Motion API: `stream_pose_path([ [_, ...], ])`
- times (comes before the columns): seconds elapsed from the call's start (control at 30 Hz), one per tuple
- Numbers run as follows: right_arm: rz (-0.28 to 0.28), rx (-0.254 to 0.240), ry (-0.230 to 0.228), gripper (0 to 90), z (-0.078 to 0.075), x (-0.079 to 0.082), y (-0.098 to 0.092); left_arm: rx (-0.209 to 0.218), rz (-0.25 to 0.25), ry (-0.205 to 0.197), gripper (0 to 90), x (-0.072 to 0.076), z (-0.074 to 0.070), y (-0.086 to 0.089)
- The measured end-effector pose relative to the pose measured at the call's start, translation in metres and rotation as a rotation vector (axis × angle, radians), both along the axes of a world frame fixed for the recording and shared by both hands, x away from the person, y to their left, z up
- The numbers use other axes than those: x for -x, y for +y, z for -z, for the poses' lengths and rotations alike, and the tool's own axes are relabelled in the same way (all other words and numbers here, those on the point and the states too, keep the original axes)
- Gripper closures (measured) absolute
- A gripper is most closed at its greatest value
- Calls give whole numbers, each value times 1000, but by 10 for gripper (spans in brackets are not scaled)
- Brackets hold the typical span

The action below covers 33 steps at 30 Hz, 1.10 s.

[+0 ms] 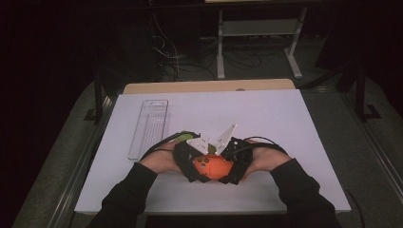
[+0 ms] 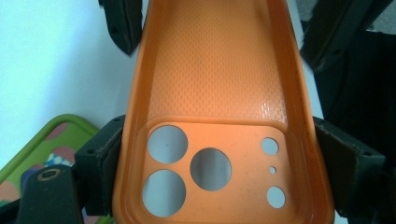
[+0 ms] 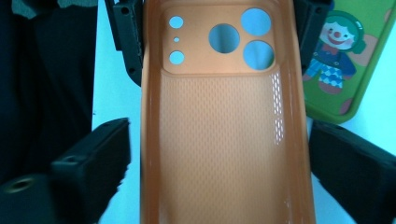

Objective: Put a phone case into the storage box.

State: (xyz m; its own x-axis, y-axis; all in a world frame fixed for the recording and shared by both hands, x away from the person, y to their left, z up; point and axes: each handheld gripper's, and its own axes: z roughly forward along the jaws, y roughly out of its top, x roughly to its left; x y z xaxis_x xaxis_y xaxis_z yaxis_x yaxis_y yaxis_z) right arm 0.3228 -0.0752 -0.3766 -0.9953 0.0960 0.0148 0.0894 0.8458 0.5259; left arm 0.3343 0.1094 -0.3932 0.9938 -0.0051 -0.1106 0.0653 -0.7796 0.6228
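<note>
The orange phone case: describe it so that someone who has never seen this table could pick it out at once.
On the white table, look at the near middle, where the two hands meet. The orange phone case lies between the left gripper, shut on its camera end, and the right gripper, whose jaws flank the other end. Unlike the green case with a clown picture beside it, it is plain orange with a dimpled inside and three large round camera holes.

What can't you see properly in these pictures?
- Orange phone case: in the high view the two hand-held grippers and hands cover most of it; each gripper view cuts one end off at the bottom edge.
- Green clown case: the right gripper view's edge crops it; in the high view just a sliver peeks out behind the left hand-held gripper.
- Clear tray: too small and see-through to tell whether anything lies inside.
</note>
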Motion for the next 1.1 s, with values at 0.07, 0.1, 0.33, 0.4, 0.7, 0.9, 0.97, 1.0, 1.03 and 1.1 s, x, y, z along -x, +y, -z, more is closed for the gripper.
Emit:
stream_pose_path([
  [0.07, 23, -18, -17, 15, -2, -3, -4, 0, -17, -9, 155, -1, 0, 1],
  [0.1, 35, -28, -16, 12, -3, -4, -6, -8, -30, -12, 155, -2, -1, 1],
  [0.33, 166, -115, -50, 13, -11, -11, -32, -5, -117, -33, 155, -6, -1, 7],
  [0.4, 203, -136, -56, 13, -13, -13, -41, 5, -147, -25, 155, -7, -1, 8],
  [0.7, 422, -216, -31, 13, -12, -10, -71, -13, -297, -49, 155, -9, 2, 6],
  [0.9, 540, -249, 1, 12, 2, -6, -86, -21, -392, -60, 155, -11, 2, 5],
  [0.97, 591, -257, -3, 12, 8, -3, -89, -14, -418, -61, 155, -11, 1, 5],
  [1.0, 609, -264, -4, 13, 11, -1, -91, -12, -422, -61, 155, -11, 1, 6],
  [1.03, 624, -265, -9, 12, 14, 0, -92, -37, -403, -76, 155, -13, -1, 8],
  [1.1, 667, -278, -2, 13, 19, 4, -93, -25, -430, -62, 155, -12, -2, 8],
])
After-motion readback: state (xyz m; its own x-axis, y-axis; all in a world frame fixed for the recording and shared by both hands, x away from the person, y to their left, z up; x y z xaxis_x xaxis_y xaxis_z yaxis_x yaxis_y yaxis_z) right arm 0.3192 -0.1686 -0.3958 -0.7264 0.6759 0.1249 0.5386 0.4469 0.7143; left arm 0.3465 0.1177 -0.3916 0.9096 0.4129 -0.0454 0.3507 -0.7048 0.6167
